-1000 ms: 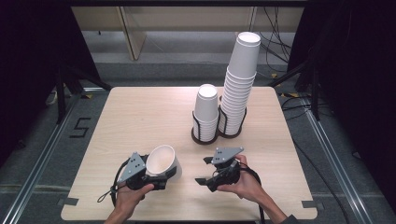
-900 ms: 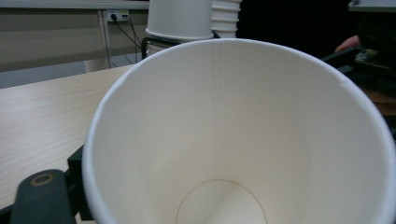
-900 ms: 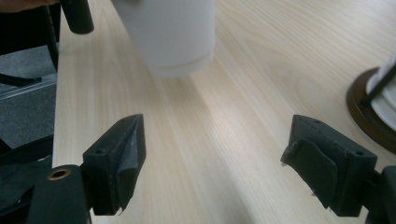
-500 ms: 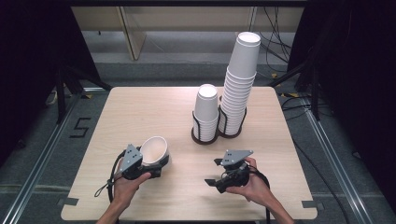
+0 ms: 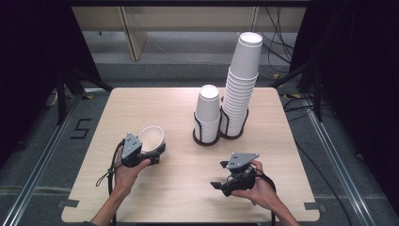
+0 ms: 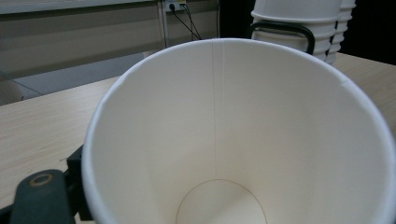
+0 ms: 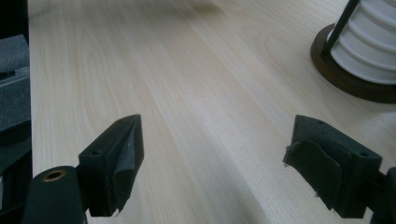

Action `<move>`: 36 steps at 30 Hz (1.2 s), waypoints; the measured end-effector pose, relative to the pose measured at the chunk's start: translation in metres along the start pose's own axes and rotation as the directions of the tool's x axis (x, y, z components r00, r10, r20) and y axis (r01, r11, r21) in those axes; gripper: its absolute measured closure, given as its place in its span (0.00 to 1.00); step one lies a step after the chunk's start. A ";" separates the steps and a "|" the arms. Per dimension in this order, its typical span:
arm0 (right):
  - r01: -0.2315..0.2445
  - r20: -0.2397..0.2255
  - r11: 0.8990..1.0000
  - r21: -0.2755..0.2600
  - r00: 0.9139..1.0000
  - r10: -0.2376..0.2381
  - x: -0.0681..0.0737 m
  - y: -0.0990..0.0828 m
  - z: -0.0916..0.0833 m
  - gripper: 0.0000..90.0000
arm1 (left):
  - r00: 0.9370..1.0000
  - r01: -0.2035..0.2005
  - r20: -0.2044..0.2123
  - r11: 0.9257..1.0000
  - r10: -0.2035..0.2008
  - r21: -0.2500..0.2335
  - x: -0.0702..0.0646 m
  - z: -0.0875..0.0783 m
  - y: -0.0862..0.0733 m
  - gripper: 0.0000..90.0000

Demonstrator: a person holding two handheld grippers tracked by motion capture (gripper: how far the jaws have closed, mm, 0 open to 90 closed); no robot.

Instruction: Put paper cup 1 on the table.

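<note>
Left side of the light wooden table (image 5: pixel 179 188): my left gripper (image 5: pixel 149 151) has its jaws drawn in on the wall of a single white paper cup (image 5: pixel 151 138), one jaw outside the cup and the other, I judge, inside it. The cup lies tilted in the grip, mouth turned up and toward the far edge, above the near-left part of the table and well apart from the racks.

Left gripper view: the cup's (image 6: pixel 224 140) interior is plain white, with a thin vertical seam running down the far wall to a round flat bottom; the rim is rolled and looks slightly out of round where it is pinched.

Right side: my right gripper (image 5: pixel 224 175) stands wide open and has hold of nothing; in the right gripper view bare wood shows between its jaws (image 7: pixel 212 158).

Behind centre: a short stack of upturned white paper cups (image 5: pixel 208 110) and a tall stack of upturned white paper cups (image 5: pixel 241 80), each in a black wire rack on a dark round base (image 5: pixel 207 139).

Step in hand, as I judge it: carrying the single cup to a place where it can be set down. To do this well I would hold the pinch light, since a thin paper wall creases easily; turn the cup upright before lowering it; bring its bottom flat onto the wood; and part the jaws only once it rests there. The free right gripper could steady the cup from outside if it rocks.
</note>
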State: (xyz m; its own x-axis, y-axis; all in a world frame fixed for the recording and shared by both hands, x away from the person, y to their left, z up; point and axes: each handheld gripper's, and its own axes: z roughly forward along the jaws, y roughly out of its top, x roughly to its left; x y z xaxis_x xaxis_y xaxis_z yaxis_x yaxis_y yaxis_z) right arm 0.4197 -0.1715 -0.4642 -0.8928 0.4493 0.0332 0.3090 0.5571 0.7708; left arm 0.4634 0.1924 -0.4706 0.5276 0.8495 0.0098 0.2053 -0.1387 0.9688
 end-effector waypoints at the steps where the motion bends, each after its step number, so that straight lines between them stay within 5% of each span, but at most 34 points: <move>1: -0.003 0.002 1.000 0.000 1.000 0.003 0.000 0.000 0.000 0.21 | 1.000 0.007 -0.007 1.000 -0.007 0.002 0.001 0.001 0.000 0.15; 16: -0.004 -0.009 1.000 0.016 1.000 0.004 0.002 -0.001 0.002 0.21 | 0.996 0.044 -0.076 0.999 -0.043 0.011 0.027 0.028 0.001 0.15; 28: -0.006 -0.018 1.000 0.023 1.000 0.006 0.002 -0.001 0.004 0.21 | 0.983 0.077 -0.170 0.995 -0.066 0.058 0.055 0.064 -0.004 0.15; 36: -0.002 -0.025 1.000 0.028 1.000 0.003 0.003 -0.002 0.005 0.21 | 0.986 0.052 -0.160 0.996 -0.039 0.075 0.061 0.074 -0.005 0.13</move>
State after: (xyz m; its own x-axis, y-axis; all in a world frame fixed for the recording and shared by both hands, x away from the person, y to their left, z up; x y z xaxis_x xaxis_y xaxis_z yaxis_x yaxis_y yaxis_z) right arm 0.4182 -0.1674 -0.4686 -0.8999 0.4331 0.0512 0.3198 0.5755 0.7526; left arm 0.5552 0.2073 -0.4930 0.3806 0.9247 0.0110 0.2938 -0.1322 0.9467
